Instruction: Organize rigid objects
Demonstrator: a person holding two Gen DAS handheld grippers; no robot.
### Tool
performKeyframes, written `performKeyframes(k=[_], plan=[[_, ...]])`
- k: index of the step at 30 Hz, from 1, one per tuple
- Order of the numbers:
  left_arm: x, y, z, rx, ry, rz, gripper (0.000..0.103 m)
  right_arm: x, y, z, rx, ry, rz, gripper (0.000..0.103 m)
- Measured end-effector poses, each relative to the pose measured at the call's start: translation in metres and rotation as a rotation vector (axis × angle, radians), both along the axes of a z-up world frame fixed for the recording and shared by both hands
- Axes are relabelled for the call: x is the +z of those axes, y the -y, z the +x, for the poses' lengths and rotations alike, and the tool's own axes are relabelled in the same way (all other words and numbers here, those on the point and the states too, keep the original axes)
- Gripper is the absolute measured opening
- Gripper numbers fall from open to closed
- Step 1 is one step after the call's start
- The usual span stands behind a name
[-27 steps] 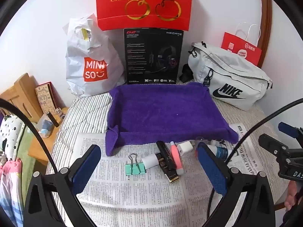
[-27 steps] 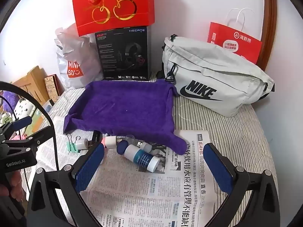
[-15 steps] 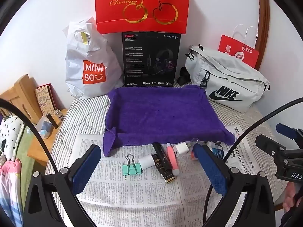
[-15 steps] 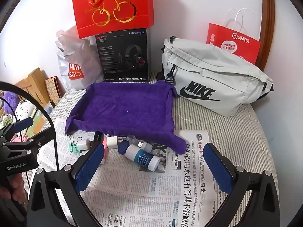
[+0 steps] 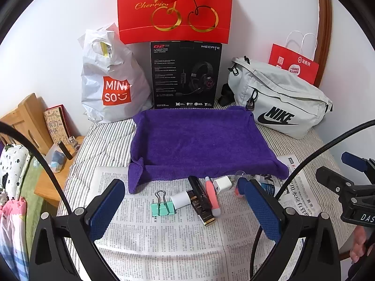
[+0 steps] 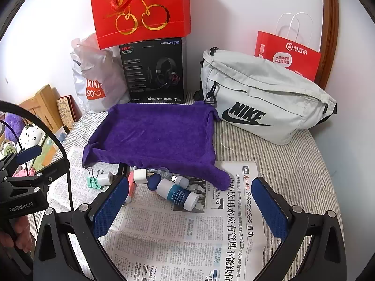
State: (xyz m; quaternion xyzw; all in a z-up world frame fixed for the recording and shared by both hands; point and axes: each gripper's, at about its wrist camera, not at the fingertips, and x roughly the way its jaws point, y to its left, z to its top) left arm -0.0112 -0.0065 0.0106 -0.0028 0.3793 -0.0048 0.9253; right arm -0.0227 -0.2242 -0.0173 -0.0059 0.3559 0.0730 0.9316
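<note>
Both grippers hang over the bed with jaws spread wide and nothing between them: the left gripper (image 5: 182,207) above the left half of the row of small things, the right gripper (image 6: 189,201) above the right half.

The things to sort lie on the newspaper (image 5: 164,241), just in front of the purple towel tray (image 5: 199,138), which has nothing in it yet. From the left: a mint binder clip (image 5: 162,208), a small white roll (image 5: 180,199) touching it, a black-and-gold slim box (image 5: 202,205), a pink tube (image 5: 212,199) leaning against that box, and a white charger plug (image 5: 222,185). Further right sit a white bottle with a blue label (image 6: 177,194), its blue cap (image 6: 153,182) and a USB stick (image 6: 179,179).

The trouble I foresee is crowding. The box, pink tube and plug lie pressed together, so a wide jaw coming down could catch two at once or knock a neighbour aside. The bottle lies on its side and could roll on the slick paper. The tray's soft front wall may fold if a gripper drags across it, and the loose newspaper could slide under a push.
</note>
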Motion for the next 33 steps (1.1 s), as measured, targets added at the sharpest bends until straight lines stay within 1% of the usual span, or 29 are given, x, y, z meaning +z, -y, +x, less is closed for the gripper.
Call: performKeyframes(k=[33], plan=[[-0.0004,-0.0013,-0.0034,0.005,-0.001,0.010,0.103,0.0019,-0.0021,-0.0053,-0.003,0.002,-0.001,0.103]])
